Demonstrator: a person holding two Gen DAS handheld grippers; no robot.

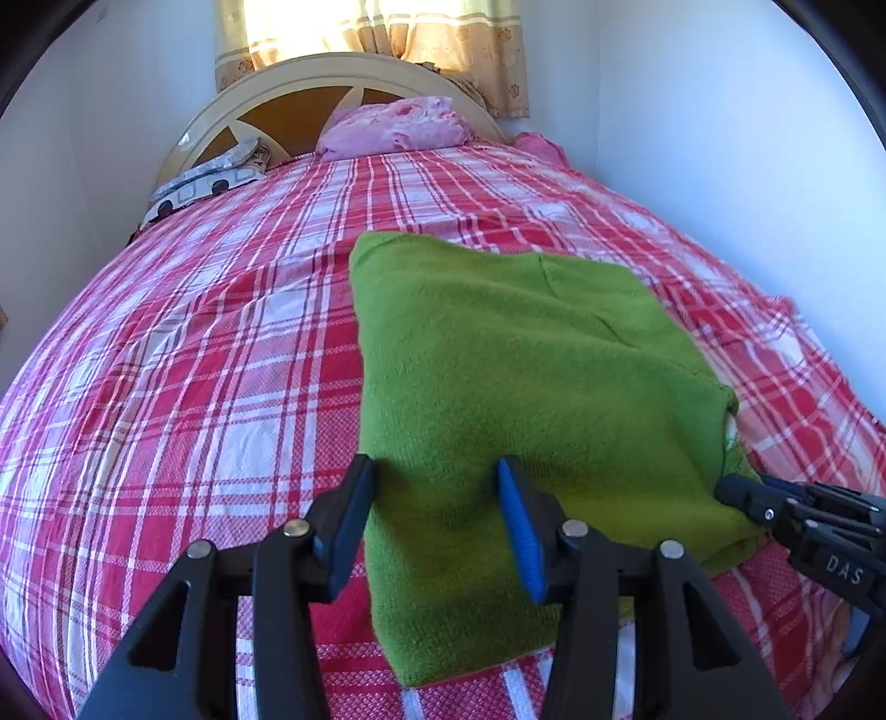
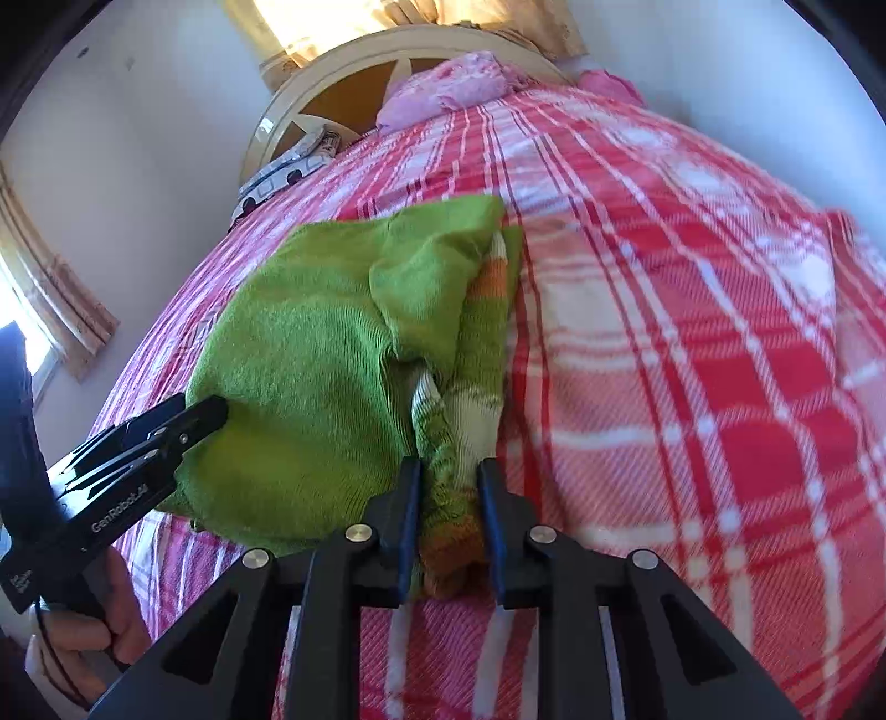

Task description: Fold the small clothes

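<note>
A green knitted garment (image 1: 515, 376) lies folded flat on the bed (image 1: 194, 343), on a red, pink and white checked sheet, roughly in the middle of the mattress and nearer its foot than its head. The left tool (image 1: 434, 487) hangs just over the near edge of the garment with its two blue-lined fingers standing apart; the knit runs under the gap between them, but the pads do not press on it, so this tool is open and grips nothing. A person's hand (image 2: 88, 620) holds that tool by its black handle. The right tool (image 2: 448, 476) sits at the garment's other side, where a patterned part in green, white and orange shows along the folded edge. A bunch of that patterned fabric lies between its fingers, which stand narrow and close on either side of it; the pads appear to pinch the cloth, so this tool grips the garment's edge. At the head of the bed a crumpled pink cloth (image 1: 396, 127) rests against the cream and brown headboard (image 1: 288, 105), with a grey patterned pillow (image 1: 205, 185) beside it to the left. Yellowish curtains (image 1: 443, 39) hang behind.
</note>
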